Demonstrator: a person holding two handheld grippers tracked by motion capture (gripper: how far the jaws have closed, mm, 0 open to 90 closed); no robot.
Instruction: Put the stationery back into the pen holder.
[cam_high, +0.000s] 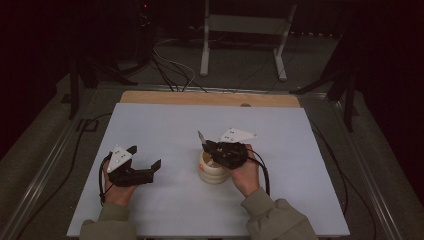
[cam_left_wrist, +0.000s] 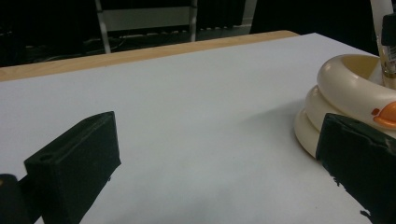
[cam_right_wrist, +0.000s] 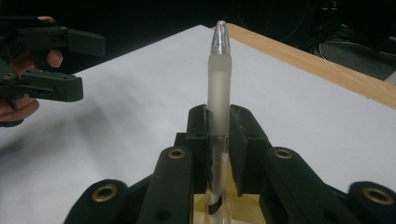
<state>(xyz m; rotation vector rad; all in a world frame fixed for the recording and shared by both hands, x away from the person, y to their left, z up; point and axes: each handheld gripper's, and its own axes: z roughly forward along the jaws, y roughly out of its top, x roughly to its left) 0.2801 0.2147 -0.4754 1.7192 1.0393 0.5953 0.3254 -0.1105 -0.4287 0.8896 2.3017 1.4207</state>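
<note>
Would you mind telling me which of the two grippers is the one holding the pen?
The right gripper, above the cream ringed holder: its jaws are shut on the pen. The left gripper is open, holding nothing.

The pen's (cam_right_wrist: 219, 84) lower end is hidden behind the right hand-held gripper (cam_right_wrist: 219, 135).

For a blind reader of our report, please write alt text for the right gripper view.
The right gripper has its two black jaws shut on a translucent pen that points away over a white table. Below it is a cream holder; the left gripper, jaws open, is at upper left.
</note>
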